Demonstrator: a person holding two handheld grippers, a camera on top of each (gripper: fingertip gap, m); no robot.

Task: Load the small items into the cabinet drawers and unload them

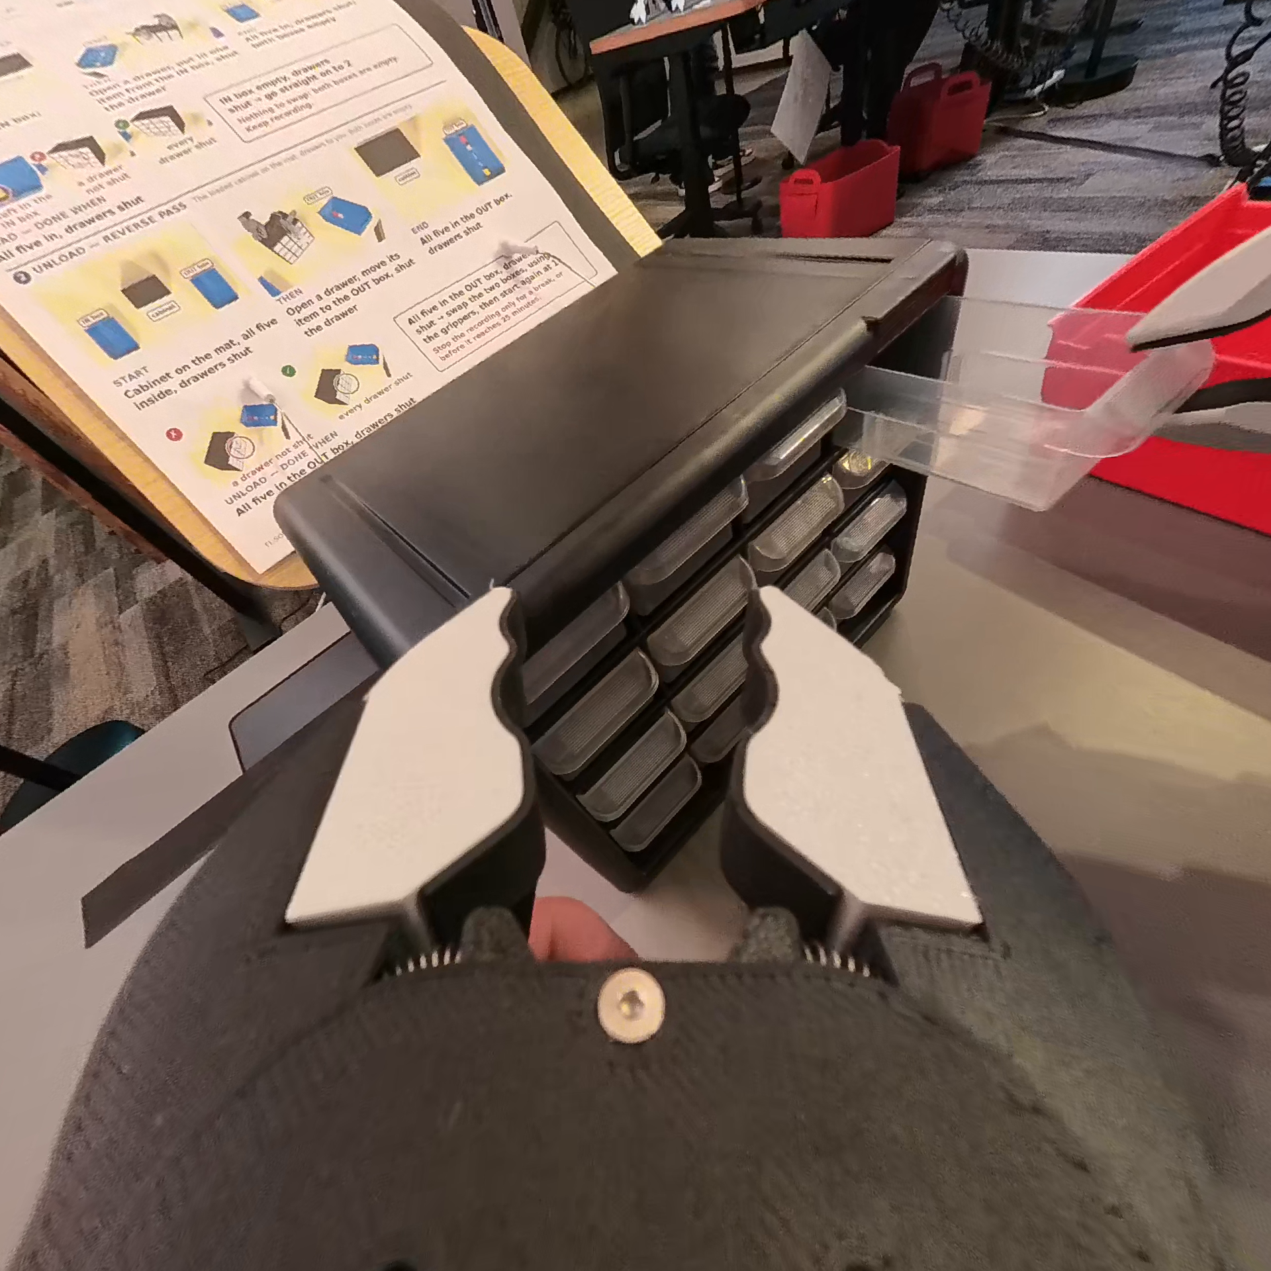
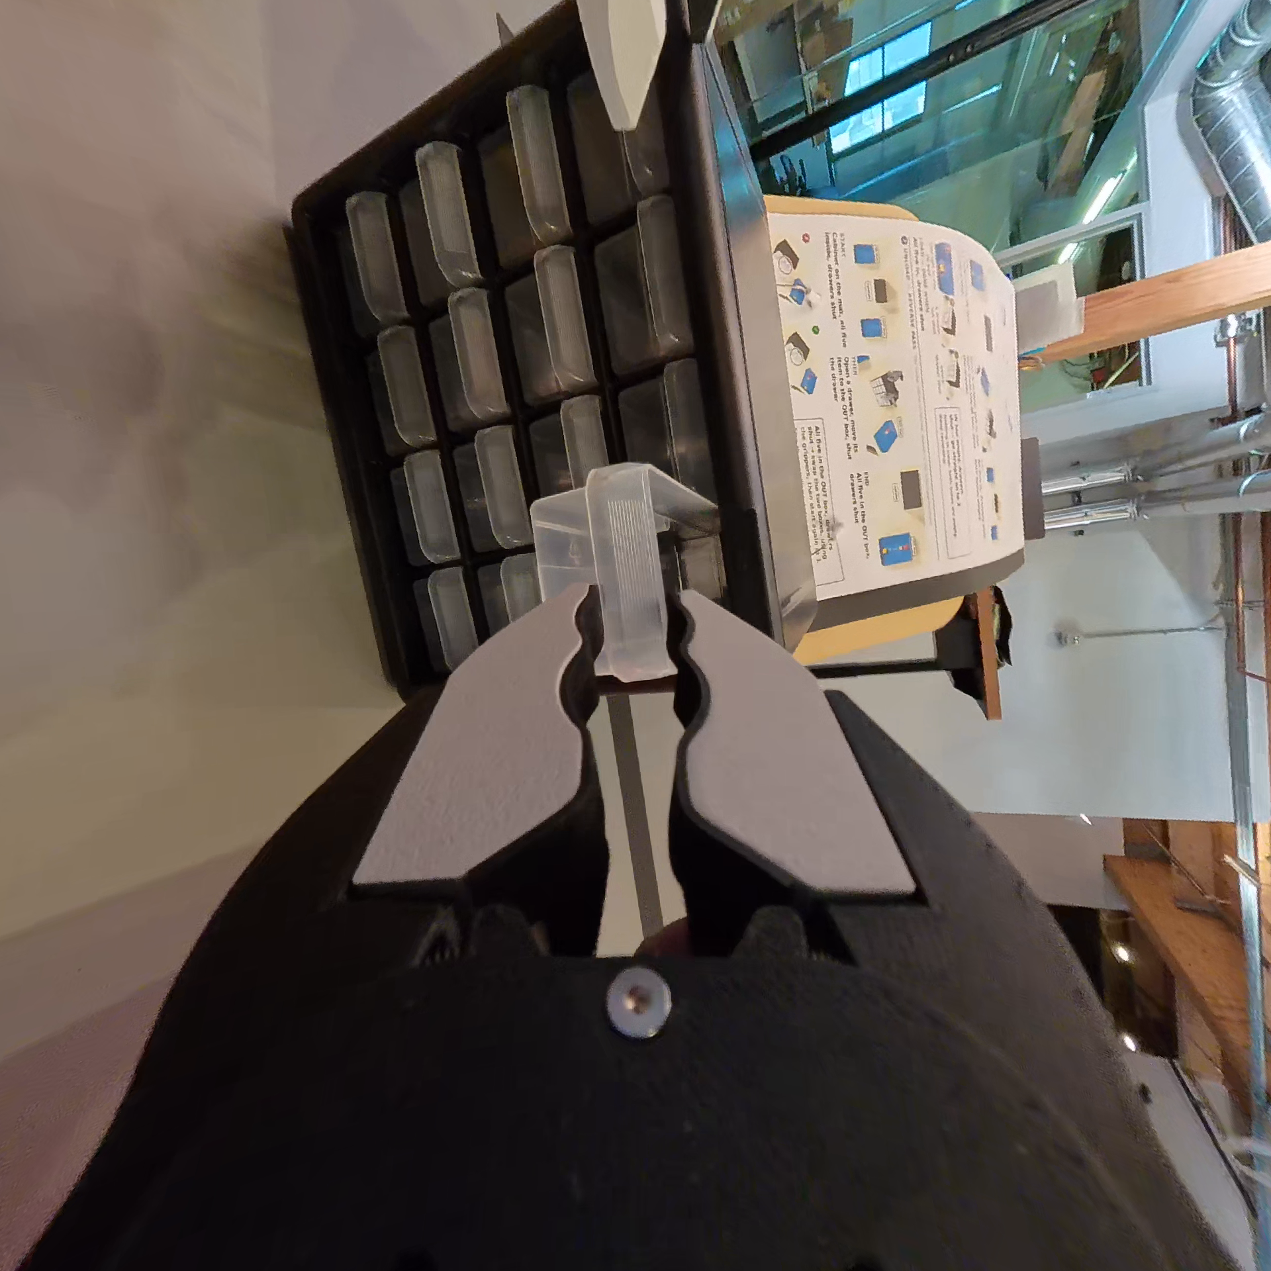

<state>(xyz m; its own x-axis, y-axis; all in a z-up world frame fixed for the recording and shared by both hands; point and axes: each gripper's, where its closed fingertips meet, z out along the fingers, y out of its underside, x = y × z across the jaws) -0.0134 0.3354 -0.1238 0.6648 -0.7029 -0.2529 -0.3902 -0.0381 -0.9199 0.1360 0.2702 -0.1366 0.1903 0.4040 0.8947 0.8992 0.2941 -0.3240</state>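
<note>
The clear drawer (image 2: 605, 543) is pulled far out of the black cabinet (image 1: 619, 385), at its top right, its handle pinched by the right gripper (image 2: 629, 619). The left gripper (image 1: 636, 612) is held spread at the cabinet's near left corner, gripping nothing. No item can be seen inside. If pulled further, the drawer could be drawn off its rails and tipped.

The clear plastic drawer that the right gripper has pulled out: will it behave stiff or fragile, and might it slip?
The drawer looks thin-walled, clear and empty, so probably light and slightly flexible. The right gripper pinches only its ridged handle; the ridges should limit slipping. It hangs far out of the cabinet, so it may tilt or drop free.
</note>
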